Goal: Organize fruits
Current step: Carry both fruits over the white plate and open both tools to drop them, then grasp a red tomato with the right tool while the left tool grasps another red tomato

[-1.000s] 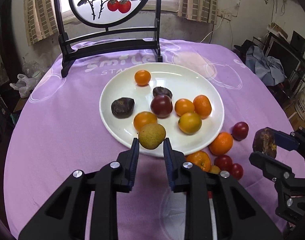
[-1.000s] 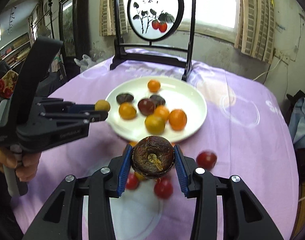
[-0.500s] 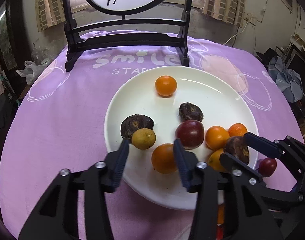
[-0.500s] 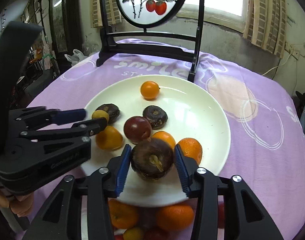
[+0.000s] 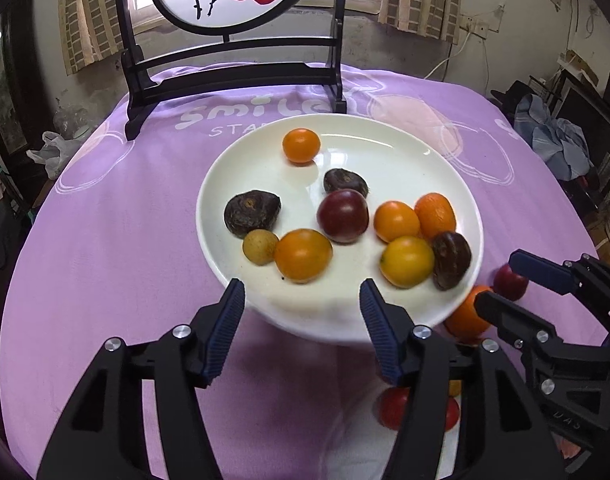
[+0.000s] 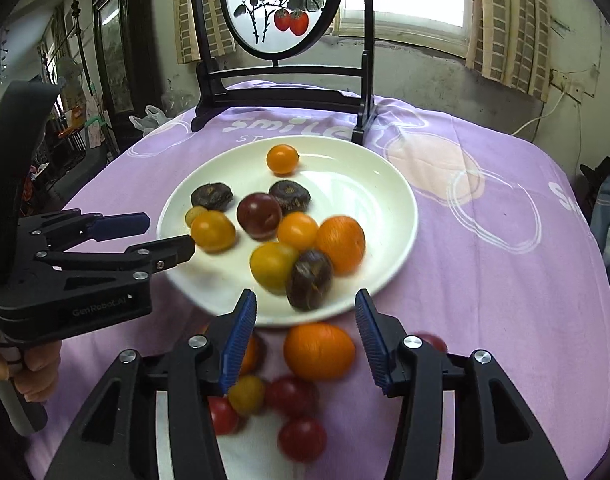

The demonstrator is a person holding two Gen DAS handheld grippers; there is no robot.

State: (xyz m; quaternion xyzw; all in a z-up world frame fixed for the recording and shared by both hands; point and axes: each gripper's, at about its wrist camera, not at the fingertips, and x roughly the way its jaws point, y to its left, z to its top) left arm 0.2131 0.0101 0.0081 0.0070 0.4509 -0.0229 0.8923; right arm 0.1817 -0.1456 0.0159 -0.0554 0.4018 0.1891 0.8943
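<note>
A white plate (image 5: 385, 148) (image 6: 381, 176) on the purple cloth holds several fruits: orange ones, a dark red plum (image 5: 342, 215) and dark brown ones. A small yellow-brown fruit (image 5: 259, 246) lies at the plate's near left. A dark brown fruit (image 5: 450, 254) (image 6: 309, 279) lies at the plate's near right edge. My left gripper (image 5: 301, 304) is open and empty at the plate's near rim. My right gripper (image 6: 305, 320) is open and empty just behind the brown fruit. Loose fruit lies off the plate: an orange (image 6: 319, 351), red tomatoes (image 6: 301, 438) and a small yellow one (image 6: 247, 399).
A black wooden stand with a round painted screen (image 5: 233, 72) (image 6: 285, 92) stands behind the plate. A white patch of cloth (image 6: 249, 452) lies under the loose fruit. Clothes and clutter (image 5: 557, 140) sit beyond the table's right edge.
My left gripper opened and let the yellow-brown fruit go onto the plate, then drew back. My right gripper opened and let the dark brown fruit go at the plate's near right edge.
</note>
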